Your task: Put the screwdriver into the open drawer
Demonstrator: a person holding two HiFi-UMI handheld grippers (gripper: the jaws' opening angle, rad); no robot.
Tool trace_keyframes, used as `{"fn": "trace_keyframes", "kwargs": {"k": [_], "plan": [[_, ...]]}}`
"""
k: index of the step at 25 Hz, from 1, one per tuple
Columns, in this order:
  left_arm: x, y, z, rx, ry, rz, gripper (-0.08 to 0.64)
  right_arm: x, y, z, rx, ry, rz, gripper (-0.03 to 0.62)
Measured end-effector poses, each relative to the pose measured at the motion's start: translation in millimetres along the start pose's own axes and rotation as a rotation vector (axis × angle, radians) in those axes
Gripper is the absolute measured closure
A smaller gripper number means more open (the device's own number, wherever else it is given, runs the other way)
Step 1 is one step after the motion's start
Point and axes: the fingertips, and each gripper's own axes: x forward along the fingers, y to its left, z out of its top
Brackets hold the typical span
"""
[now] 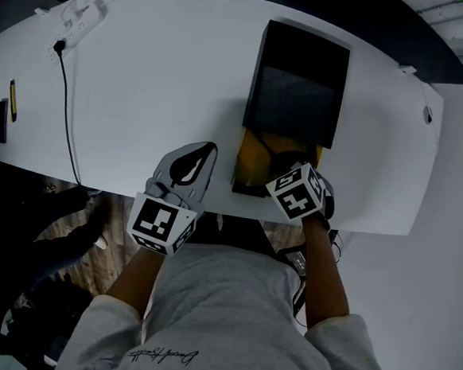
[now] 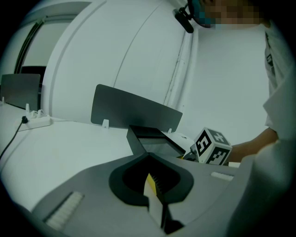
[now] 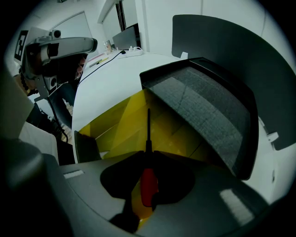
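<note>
The fingers of your right gripper clamp the screwdriver above the open drawer, shaft aimed down into it; your left gripper, clenched empty, rests beside the drawer.

**Left jaws closed, right jaws gripping**

The grey plastic left gripper is pointing slightly downward, jaws pressed together. The grey plastic right gripper is aiming steeply down, clamping a red-handled screwdriver, its bare forearm reaching forward.

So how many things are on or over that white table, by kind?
Grippers: 2, left gripper and right gripper
Screwdriver: 1
Drawer box: 1
Power strip: 1
Small unclear items: 2
Back panel: 1
Total: 8
</note>
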Motion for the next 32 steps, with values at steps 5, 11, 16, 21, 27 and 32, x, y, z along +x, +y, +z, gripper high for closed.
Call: {"fn": "trace_keyframes", "kwargs": {"k": [5, 11, 16, 21, 27, 32], "plan": [[-0.1, -1.2, 0.0, -0.001, 0.0, -0.003, 0.558, 0.1, 0.5, -0.5, -0.017, 0.012, -0.01, 0.503], [-2.3, -4.5, 1.7, 0.0, 0.003, -0.001, 0.558, -3.0, 1.0, -3.4, -0.023, 0.009, -0.004, 0.477], [-6.3, -5.3, 5.7, 0.01, 0.001, 0.004, 0.558, -12.3, -1.2, 1.9, 0.017, -0.046, 0.006, 0.474], [-14.2, -13.3, 11.1, 0.029, -0.002, 0.005, 0.558, -32.5, -0.1, 9.2, 0.072, -0.155, 0.005, 0.505], [-24.8, -25.1, 21.0, 0.053, -0.002, 0.001, 0.558, -71.2, -0.8, 22.5, 0.117, -0.322, -0.021, 0.578], [-34.1, -41.3, 30.8, 0.068, -0.005, -0.02, 0.558, -113.3, 3.1, 30.6, 0.134, -0.457, -0.041, 0.578]]}}
